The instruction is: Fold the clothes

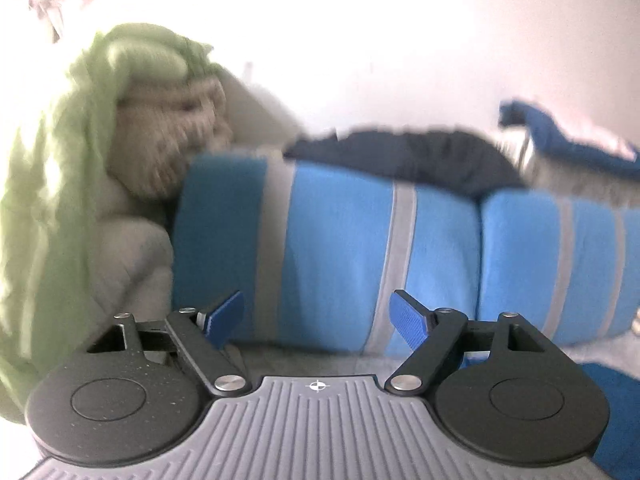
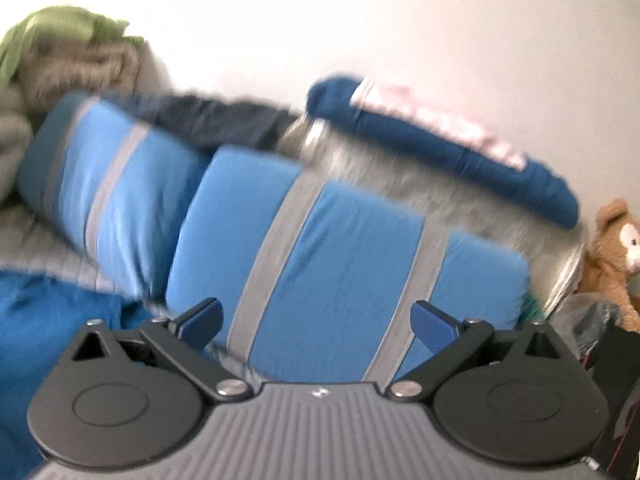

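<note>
- Left wrist view: left gripper [image 1: 316,316] spread wide, empty, facing the blue-and-grey striped pillows [image 1: 340,248]; crumpled green garment [image 1: 52,184] heaped at left.
- Right wrist view: right gripper [image 2: 316,326] fully spread, empty; dark navy garment [image 2: 216,118] lies behind the pillows.
- Judgement: select one garment, pinch an edge with each gripper.

bright white wall [image 2: 400,20] behind blue-and-grey striped cushions [image 2: 320,248].

No text seems readable; both views blurred.

We hold our left gripper [image 1: 316,316] and right gripper [image 2: 316,322] nearly level, jaws spread wide, nothing between them.
</note>
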The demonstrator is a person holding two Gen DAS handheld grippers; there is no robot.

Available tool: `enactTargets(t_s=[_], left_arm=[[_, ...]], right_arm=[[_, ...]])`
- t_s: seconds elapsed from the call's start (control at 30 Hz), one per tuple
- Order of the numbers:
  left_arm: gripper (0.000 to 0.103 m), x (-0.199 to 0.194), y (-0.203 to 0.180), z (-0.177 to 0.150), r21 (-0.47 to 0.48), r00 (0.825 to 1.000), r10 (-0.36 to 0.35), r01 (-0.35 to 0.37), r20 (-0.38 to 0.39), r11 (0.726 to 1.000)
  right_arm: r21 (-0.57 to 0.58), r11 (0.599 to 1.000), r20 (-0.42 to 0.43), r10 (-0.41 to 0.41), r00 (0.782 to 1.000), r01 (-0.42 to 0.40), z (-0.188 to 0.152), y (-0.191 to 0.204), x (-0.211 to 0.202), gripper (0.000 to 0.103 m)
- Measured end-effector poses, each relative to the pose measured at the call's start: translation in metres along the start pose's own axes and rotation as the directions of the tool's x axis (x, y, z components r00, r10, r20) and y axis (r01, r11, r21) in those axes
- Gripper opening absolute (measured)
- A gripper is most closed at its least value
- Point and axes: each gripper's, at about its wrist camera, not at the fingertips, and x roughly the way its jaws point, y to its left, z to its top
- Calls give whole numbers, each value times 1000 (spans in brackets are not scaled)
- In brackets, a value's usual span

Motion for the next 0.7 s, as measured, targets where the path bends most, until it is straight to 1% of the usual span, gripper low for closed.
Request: enactTargets(t_s=[0.1,0.17,0.27,0.3,0.4,0.5,0.57,0.6,0.7], left_arm=[[81,-21,5,6,14,999,8,-9,38,1000],[85,-31,9,5,35,998,19,-21,52,999],[85,-40,21,-11,39,999,19,-21,41,999],[85,-42,28,-19,23,999,21,-22,35,999],[85,-47,50,-47,-57,999,41,-41,4,998],[85,-46,71,-81,-158,998,48,-54,-41,986],[85,-46,85,-108,-246,997,15,-32,-71,969],[85,-46,89,-121,-279,996,10,-33,-83,960],[85,-46,99,-158,-347,993,19,-59,-118,936]], right_arm=[[55,998,57,6,998,-10,20,-5,-21,103],[71,997,79,17,997,-23,27,-3,-30,103],[64,997,82,46,996,-51,26,9,-35,103],[62,996,80,54,995,-59,23,15,-36,103],[104,989,46,99,994,-104,3,37,-32,103],[161,975,-2,158,987,-156,-22,63,-22,103],[199,962,-30,199,979,-189,-38,82,-14,103],[217,955,-40,218,975,-204,-45,91,-11,103],[289,928,-63,264,962,-236,-65,117,-2,103]])
